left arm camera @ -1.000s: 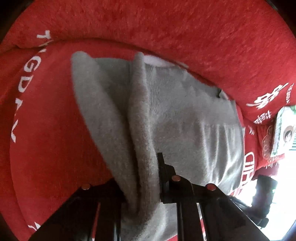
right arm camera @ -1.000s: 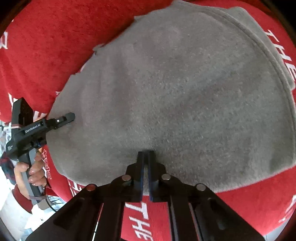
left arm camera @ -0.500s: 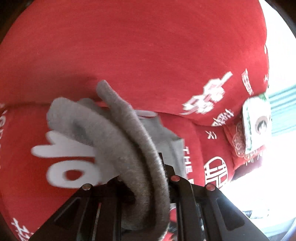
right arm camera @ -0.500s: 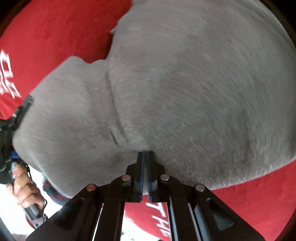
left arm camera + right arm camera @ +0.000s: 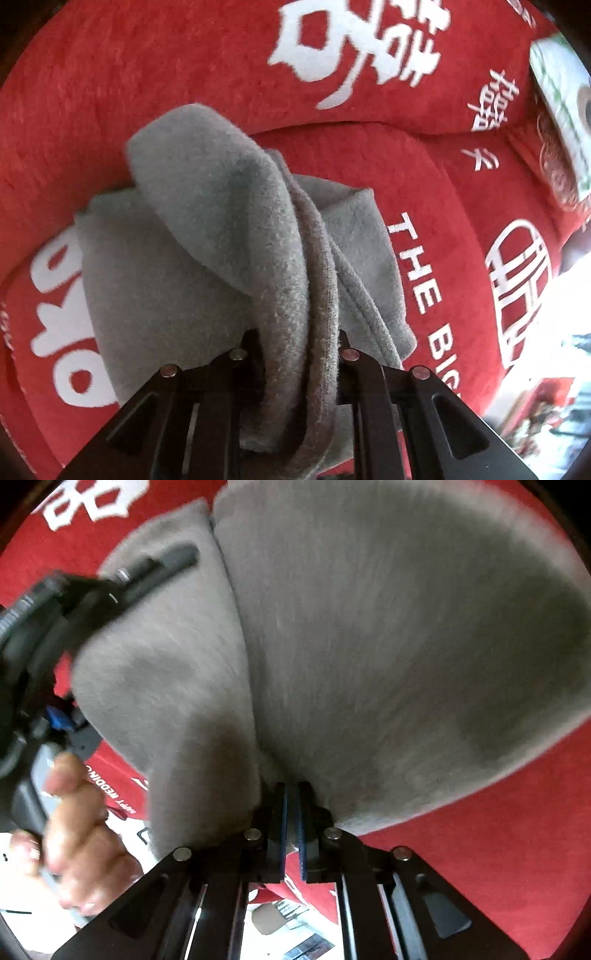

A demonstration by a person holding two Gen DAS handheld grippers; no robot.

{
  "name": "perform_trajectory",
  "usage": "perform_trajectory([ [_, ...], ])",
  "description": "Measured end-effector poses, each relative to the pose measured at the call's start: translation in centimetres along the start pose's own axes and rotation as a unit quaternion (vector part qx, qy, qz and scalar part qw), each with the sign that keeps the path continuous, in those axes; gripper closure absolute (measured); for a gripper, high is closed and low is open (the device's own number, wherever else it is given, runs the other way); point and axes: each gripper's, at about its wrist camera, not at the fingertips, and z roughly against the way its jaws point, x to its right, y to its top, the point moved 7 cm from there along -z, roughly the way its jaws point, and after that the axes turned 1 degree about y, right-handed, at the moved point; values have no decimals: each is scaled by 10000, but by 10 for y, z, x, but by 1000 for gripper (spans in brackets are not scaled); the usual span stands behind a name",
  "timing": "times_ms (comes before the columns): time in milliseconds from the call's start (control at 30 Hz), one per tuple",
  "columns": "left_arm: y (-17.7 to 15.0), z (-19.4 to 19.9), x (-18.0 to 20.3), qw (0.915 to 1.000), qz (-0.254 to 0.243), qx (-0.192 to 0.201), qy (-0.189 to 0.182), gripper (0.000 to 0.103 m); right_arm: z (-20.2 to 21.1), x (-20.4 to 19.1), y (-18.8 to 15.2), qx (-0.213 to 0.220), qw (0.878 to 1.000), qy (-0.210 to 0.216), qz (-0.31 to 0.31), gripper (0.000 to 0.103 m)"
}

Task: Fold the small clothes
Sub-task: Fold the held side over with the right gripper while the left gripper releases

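Gray garment (image 5: 207,266) hiding jaw tips

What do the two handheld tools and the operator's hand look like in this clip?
Both are black, with angular finger frames and round silver pins. The right tool has blue pads edging its fingers. The left tool shows a chunky black body with a blue part. The bare left hand grips its handle; no sleeve is visible.

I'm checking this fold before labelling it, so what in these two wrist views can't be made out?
- Left wrist view: the left gripper fingertips, buried in bunched grey garment.
- Left wrist view: the printed packet, cut off by the frame edge.
- Right wrist view: what kind of garment it is; the cloth fills the frame, blurred.
- Right wrist view: the person's hand, motion-blurred.
- Right gripper: the pinched edge is barely visible.
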Motion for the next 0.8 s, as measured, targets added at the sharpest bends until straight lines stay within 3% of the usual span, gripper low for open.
perform_trajectory([
  [133,1,13,5,9998,-88,82,153,83,41,0,25,607,9981,46,-77,97],
  [200,4,26,4,9997,11,247,-52,56,56,1,38,818,9963,204,-185,96],
  [233,7,35,3,9992,46,367,-123,30,60,2,44,865,9956,270,-233,93],
  [267,9,45,2,9985,23,523,-128,17,64,3,50,906,9949,341,-293,83],
  [333,11,57,5,9976,-77,665,-180,17,68,6,61,936,9929,579,-448,65],
  [367,10,62,3,9975,-67,676,-176,17,69,6,65,957,9908,783,-558,61],
  [600,-9,66,-51,9959,507,741,109,17,81,11,80,1194,9694,1750,-1244,46],
  [700,-24,62,-86,9928,930,724,212,17,82,4,84,1123,9728,1712,-1081,46],
  [800,-39,46,-110,9912,1175,528,313,17,82,-21,100,964,9840,1362,-632,46],
])
